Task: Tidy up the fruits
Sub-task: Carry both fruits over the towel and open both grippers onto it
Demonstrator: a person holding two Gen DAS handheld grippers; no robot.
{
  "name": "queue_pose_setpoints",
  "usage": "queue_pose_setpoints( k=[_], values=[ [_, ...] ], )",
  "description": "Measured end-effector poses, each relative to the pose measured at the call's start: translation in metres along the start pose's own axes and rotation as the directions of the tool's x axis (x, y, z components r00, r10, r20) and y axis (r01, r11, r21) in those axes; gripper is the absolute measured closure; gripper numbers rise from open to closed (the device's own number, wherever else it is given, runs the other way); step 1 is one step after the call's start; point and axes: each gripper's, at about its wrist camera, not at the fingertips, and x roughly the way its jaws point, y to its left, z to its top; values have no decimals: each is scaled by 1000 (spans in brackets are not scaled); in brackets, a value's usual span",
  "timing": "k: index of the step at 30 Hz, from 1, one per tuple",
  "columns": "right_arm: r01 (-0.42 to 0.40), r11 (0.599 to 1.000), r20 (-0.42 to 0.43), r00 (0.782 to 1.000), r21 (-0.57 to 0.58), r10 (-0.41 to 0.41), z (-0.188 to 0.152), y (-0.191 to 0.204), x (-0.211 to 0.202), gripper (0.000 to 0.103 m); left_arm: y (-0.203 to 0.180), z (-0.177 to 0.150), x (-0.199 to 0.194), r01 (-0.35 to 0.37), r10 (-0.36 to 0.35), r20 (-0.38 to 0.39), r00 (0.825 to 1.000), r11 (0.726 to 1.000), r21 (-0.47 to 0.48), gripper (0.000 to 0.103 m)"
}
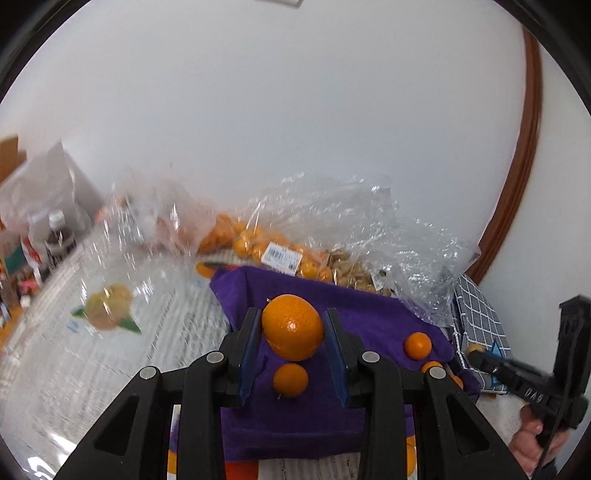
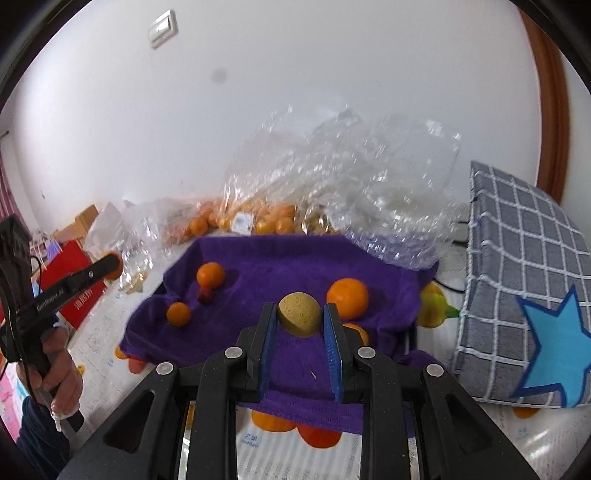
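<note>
An orange (image 1: pixel 293 326) is clamped in the left tool (image 1: pixel 291 332), held above a purple towel (image 1: pixel 369 314). A yellowish-brown round fruit (image 2: pixel 299 314) is clamped in the right tool (image 2: pixel 299 325). Bagged oranges (image 1: pixel 255 240) lie farther off, beyond the towel's far edge.

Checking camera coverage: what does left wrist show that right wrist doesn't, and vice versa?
Left wrist only: the left gripper shut on a large orange, a dark bottle at far left, and a barcode label on the bagged oranges.

Right wrist only: the right gripper shut on a yellow-brown round fruit, a wall switch, a red box, and the star patch on the checked cushion.

Both: the purple towel with loose oranges, the clear plastic bags, the checked cushion, the white wall.
</note>
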Motion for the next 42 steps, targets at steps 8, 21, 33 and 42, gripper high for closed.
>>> queue_pose_setpoints(
  k=[8,21,33,42],
  values=[
    [-49,999,-95,994,6,49,-22,0,34,78,4,-17,22,-13,13,-114,993,1000,7,71],
    [-19,999,-140,990,-37,13,-31,8,50,78,-4,-29,40,-58,71,-217,974,996,65,71],
    [11,999,-157,987,-45,-18,-34,6,54,78,-5,-33,47,-111,128,-244,961,990,81,71],
    [13,999,-156,988,-49,-21,-35,6,55,78,-7,-35,54,-126,150,-255,955,986,108,71]
  ],
)
